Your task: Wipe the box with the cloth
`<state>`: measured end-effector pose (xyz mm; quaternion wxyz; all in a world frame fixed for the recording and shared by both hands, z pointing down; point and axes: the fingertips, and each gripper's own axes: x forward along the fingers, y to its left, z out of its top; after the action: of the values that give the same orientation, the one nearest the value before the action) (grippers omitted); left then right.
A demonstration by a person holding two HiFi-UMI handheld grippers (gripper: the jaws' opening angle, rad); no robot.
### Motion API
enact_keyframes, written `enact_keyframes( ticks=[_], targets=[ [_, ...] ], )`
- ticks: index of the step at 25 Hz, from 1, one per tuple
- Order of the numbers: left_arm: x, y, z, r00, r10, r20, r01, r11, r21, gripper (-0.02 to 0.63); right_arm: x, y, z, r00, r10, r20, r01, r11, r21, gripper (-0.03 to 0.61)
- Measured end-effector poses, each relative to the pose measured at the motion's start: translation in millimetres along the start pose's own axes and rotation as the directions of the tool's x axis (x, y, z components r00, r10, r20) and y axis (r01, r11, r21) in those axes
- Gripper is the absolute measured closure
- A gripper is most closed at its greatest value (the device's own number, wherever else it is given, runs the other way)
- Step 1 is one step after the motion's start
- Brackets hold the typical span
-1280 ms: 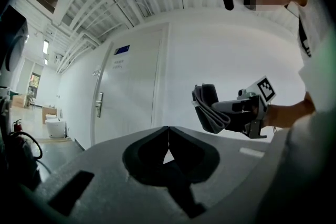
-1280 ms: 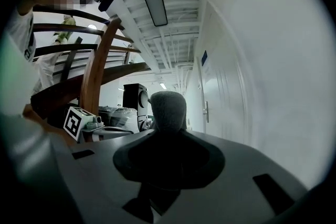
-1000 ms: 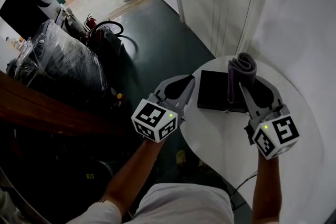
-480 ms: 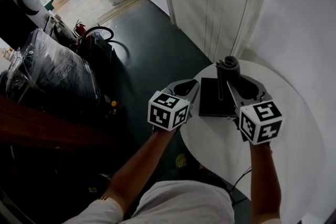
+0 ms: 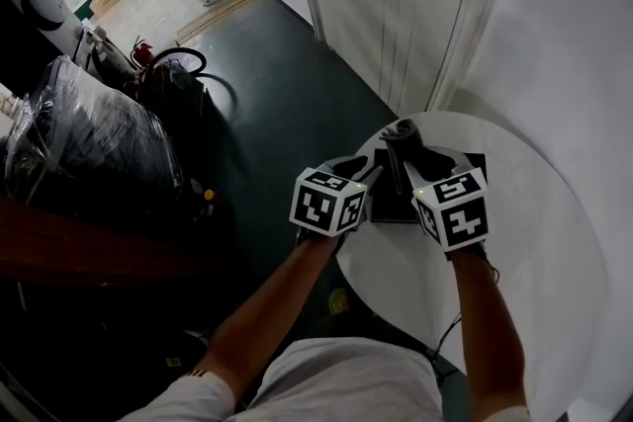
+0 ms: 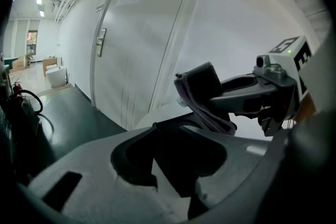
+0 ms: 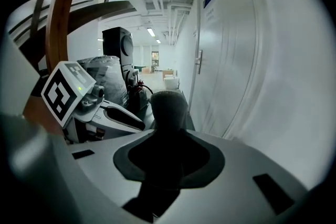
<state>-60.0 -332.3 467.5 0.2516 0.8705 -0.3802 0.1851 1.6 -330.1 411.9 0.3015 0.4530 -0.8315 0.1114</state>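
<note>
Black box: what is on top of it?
The right tongs hold a folded cloth over the box; whether it touches is unclear. Those tongs hide much of the box's top.

The left gripper [image 5: 362, 175] moved from the lower middle of the frame rightward to the left edge of the box [image 5: 390, 199]. Its jaws were just opening, with the box edge between them. The right gripper [image 5: 416, 156] came in from the right, close beside the left. Its cloth [image 5: 400, 132] shifted from over the box's right part to its left part.
</note>
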Motion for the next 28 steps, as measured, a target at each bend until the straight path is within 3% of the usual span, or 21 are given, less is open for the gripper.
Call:
enact_keyframes(
  ticks=[5,14,22,28],
  targets=[
    [9.5,2.5,-16.4,0.999,-0.008,-0.046,0.006,0.999,-0.049,0.477,21.0,11.6,-16.0,0.996,0.022,-0.087,-0.027,0.998,-0.058,0.482],
    [14.5,1.4,-21.9,0.998,-0.032,-0.063,0.026,0.995,-0.095,0.48,38.7,18.9,-26.0,0.987,0.044,-0.154,-0.065,0.989,-0.13,0.482],
    [17.0,-1.9,-22.1,0.995,-0.058,-0.077,0.049,0.993,-0.108,0.509,49.0,24.9,-34.2,0.976,0.008,-0.218,-0.066,0.963,-0.263,0.482],
    [17.1,-2.4,-23.1,0.995,-0.067,-0.069,0.058,0.99,-0.125,0.514,47.0,19.6,-38.1,0.974,-0.004,-0.228,-0.061,0.959,-0.277,0.482]
  ],
)
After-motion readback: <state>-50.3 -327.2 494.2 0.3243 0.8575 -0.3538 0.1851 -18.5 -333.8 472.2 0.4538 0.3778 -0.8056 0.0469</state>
